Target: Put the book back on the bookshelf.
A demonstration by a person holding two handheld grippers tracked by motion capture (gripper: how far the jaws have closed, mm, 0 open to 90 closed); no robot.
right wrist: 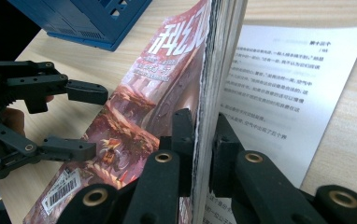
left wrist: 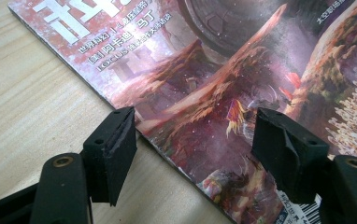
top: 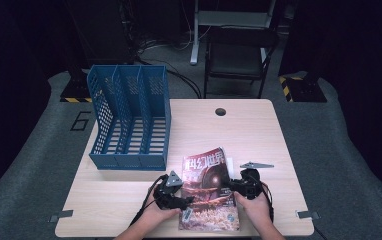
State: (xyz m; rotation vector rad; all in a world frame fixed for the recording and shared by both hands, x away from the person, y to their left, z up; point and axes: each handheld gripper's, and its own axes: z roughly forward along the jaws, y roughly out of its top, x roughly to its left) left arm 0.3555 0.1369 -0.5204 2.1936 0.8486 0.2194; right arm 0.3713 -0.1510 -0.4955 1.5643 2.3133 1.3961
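Near the tabletop's front edge, the right gripper [right wrist: 203, 154] pinches the magazine's [top: 206, 187] page edge, lifting it, while the left gripper [left wrist: 193, 140] straddles its spine, jaws wide, likely closing next.

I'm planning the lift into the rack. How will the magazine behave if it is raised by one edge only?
The magazine will probably sag: it is a thin stack of pages, clamped at one edge by the right tool. Its glossy cover may slip, so a second grip from the open left tool seems wise. The loose printed sheet beneath would likely stay behind.
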